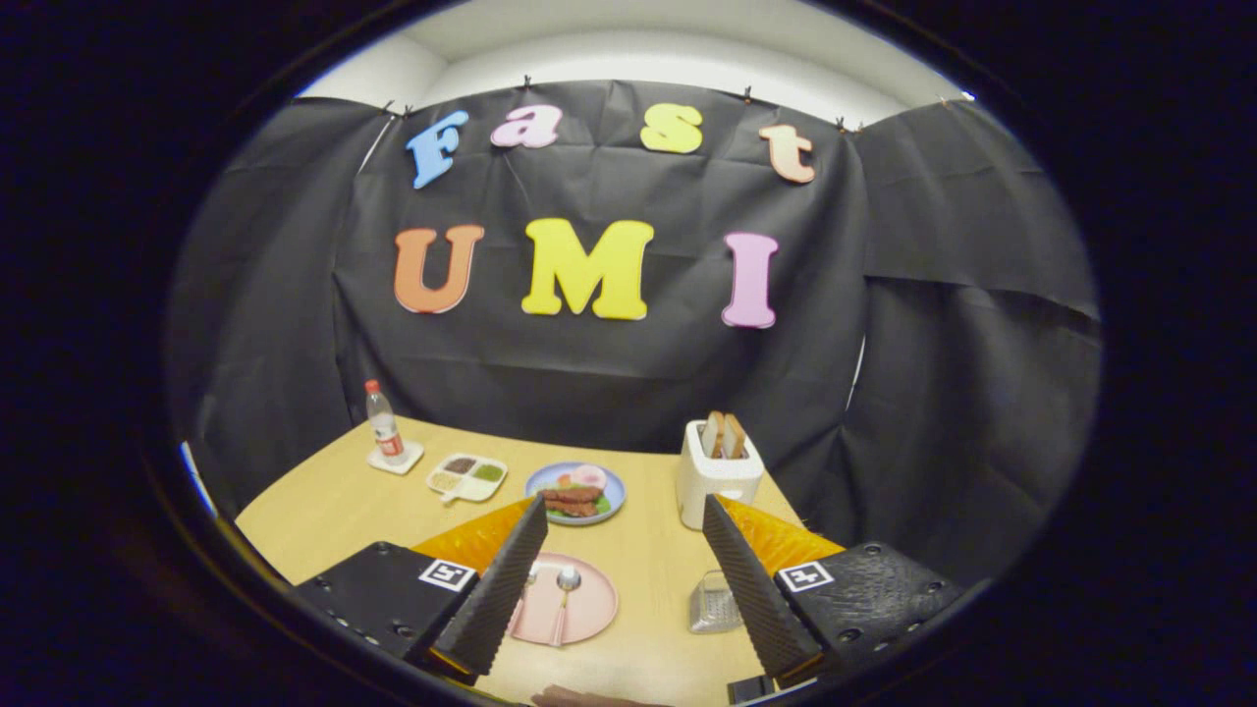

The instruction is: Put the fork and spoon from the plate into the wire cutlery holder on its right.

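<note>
Fork (pixel 523 601): on pink plate (pixel 594 619), mostly hidden behind left finger.
Spoon (pixel 564 597): on same plate, beside fork, bowl end away from gripper.
Wire holder (pixel 714 603): on table (pixel 324 511) right of plate, partly behind right finger.
Gripper (pixel 625 530): fingers spread wide, holding nothing, above table.
Beyond: toaster (pixel 717 476) w/ bread, blue plate (pixel 575 493) w/ food, bottle (pixel 383 424).
</note>
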